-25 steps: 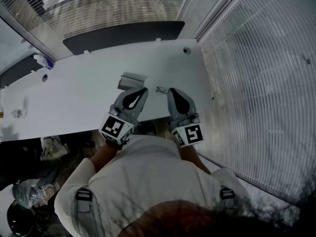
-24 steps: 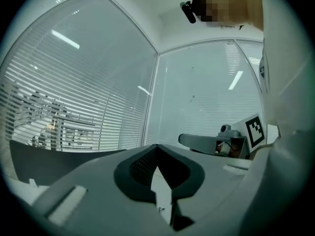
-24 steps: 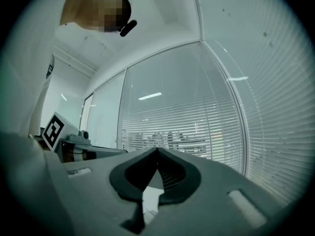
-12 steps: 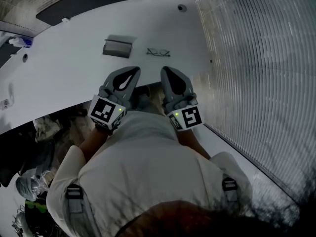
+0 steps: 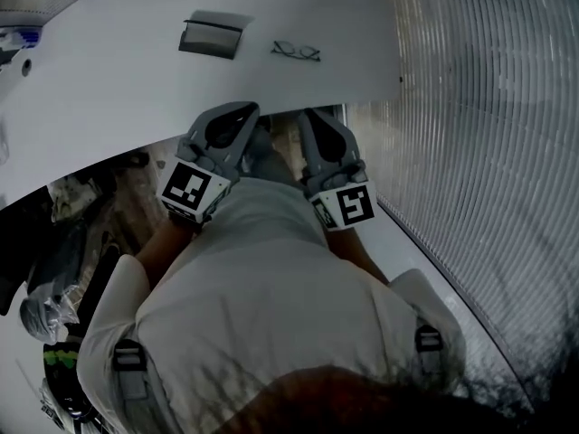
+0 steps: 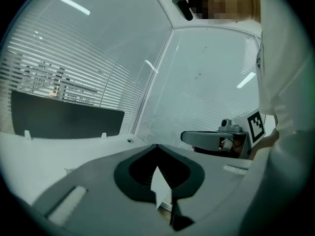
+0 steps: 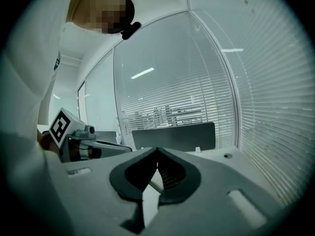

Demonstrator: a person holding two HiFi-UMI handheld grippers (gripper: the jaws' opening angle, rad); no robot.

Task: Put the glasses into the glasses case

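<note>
The glasses [image 5: 296, 51] lie on the white table [image 5: 109, 89], folded open, with thin dark rims. Left of them lies the grey glasses case [image 5: 210, 36], its lid up. Both grippers hang side by side in front of the person's body, short of the table's near edge and apart from both objects. My left gripper [image 5: 250, 108] [image 6: 156, 146] has its jaws together with nothing between them. The jaws of my right gripper [image 5: 307, 114] [image 7: 157, 149] are likewise shut and empty. Each gripper view shows the other gripper beside it; neither shows the glasses or the case.
A wall of slatted blinds [image 5: 488, 107] runs close along the right. A dark panel [image 6: 64, 119] stands at the table's far edge. Bags and clutter [image 5: 54, 306] lie on the floor at the lower left, under the table's edge.
Both grippers have dropped and drawn back from over the table's near edge to below it. The table, the case and the glasses have slid up the head view.
</note>
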